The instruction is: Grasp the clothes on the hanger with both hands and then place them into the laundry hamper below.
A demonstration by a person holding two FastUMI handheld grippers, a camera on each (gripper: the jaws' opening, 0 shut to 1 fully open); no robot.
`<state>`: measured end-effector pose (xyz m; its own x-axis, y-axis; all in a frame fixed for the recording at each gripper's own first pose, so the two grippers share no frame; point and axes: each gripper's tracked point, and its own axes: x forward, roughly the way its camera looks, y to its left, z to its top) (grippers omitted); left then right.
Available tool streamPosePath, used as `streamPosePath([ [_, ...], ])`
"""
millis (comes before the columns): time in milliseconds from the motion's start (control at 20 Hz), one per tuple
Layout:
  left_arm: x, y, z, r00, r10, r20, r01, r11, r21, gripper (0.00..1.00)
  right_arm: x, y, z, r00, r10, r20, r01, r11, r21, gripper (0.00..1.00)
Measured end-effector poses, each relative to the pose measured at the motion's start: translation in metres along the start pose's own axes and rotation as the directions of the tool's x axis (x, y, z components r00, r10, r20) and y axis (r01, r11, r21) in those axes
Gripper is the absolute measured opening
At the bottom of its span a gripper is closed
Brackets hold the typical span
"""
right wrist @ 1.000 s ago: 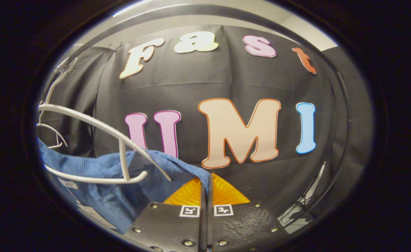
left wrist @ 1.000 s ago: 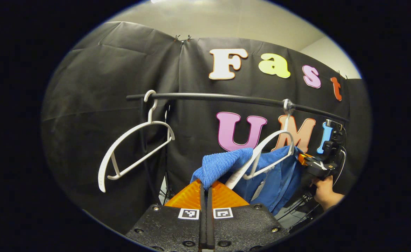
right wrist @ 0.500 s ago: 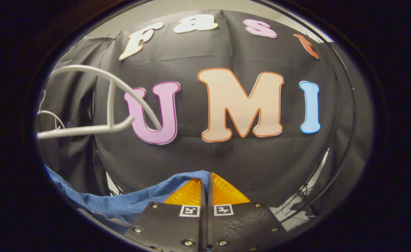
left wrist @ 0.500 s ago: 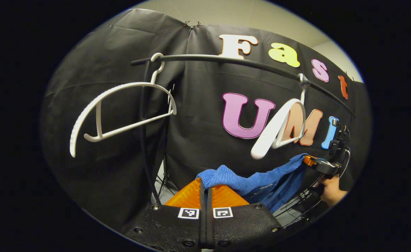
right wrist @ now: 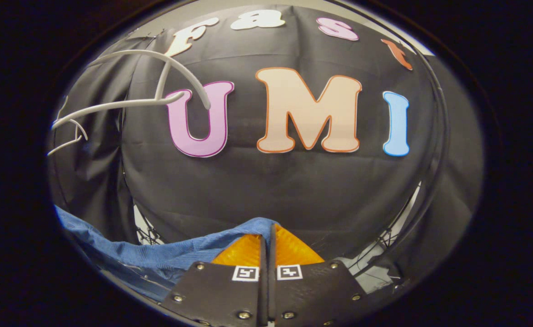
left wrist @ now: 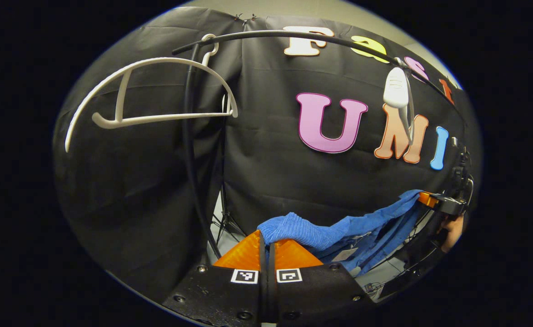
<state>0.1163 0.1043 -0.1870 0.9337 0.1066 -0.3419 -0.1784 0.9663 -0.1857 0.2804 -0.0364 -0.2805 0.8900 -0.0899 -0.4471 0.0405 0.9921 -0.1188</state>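
Observation:
A blue ribbed garment [left wrist: 339, 234] hangs stretched between my two grippers, off its hanger. My left gripper [left wrist: 267, 232] is shut on one bunched end of it. In the left gripper view the right gripper [left wrist: 432, 200] pinches the other end at the far right, held by a hand [left wrist: 451, 229]. In the right gripper view my right gripper [right wrist: 270, 227] is shut on the blue garment [right wrist: 157, 259], which trails down to the left. The bare white hanger [left wrist: 397, 93] swings on the black rail [left wrist: 293, 35] above; the same white hanger [right wrist: 157, 97] appears at the upper left.
A second empty white hanger [left wrist: 148, 97] hangs at the rail's left end, beside a black upright pole [left wrist: 191, 150]. Black wire mesh [right wrist: 150, 231] and stand legs [left wrist: 223, 222] show low behind the cloth.
Both grippers have come down with the blue garment, pulling it off the white hanger. The hanger now swings free, well above the cloth, and the rail sits higher in both views.

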Motion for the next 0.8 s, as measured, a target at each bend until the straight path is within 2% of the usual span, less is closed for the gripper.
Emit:
streamPosePath([
  [100, 0.002, -0.002, -0.004, 1.000, -0.006, -0.008, 0.006, 1.000, 0.000, 0.01, -0.008, -0.001, -0.010, 1.000, -0.003, -0.014, 0.003, 0.999, -0.038, 0.01],
  [150, 0.004, -0.004, -0.005, 1.000, -0.011, -0.008, 0.011, 1.000, 0.007, 0.01, -0.015, 0.003, -0.016, 0.999, 0.029, -0.026, -0.030, 0.997, -0.067, 0.01],
  [200, 0.005, -0.006, -0.006, 1.000, -0.016, -0.009, 0.016, 1.000, 0.022, 0.01, -0.021, 0.017, -0.023, 0.995, 0.093, -0.026, -0.094, 0.993, -0.073, 0.01],
  [350, 0.006, -0.012, -0.012, 0.999, -0.044, -0.022, 0.045, 0.997, 0.057, 0.01, -0.042, 0.037, -0.042, 0.984, 0.166, -0.057, -0.171, 0.980, -0.101, 0.01],
  [550, 0.005, -0.027, -0.018, 0.996, -0.088, -0.031, 0.091, 0.991, 0.099, 0.01, -0.062, 0.057, -0.066, 0.976, 0.191, -0.109, -0.196, 0.980, -0.041, 0.01],
  [800, 0.007, -0.058, -0.022, 0.985, -0.165, -0.050, 0.170, 0.976, 0.136, 0.00, -0.085, 0.074, -0.073, 0.971, 0.200, -0.130, -0.205, 0.978, -0.028, 0.01],
])
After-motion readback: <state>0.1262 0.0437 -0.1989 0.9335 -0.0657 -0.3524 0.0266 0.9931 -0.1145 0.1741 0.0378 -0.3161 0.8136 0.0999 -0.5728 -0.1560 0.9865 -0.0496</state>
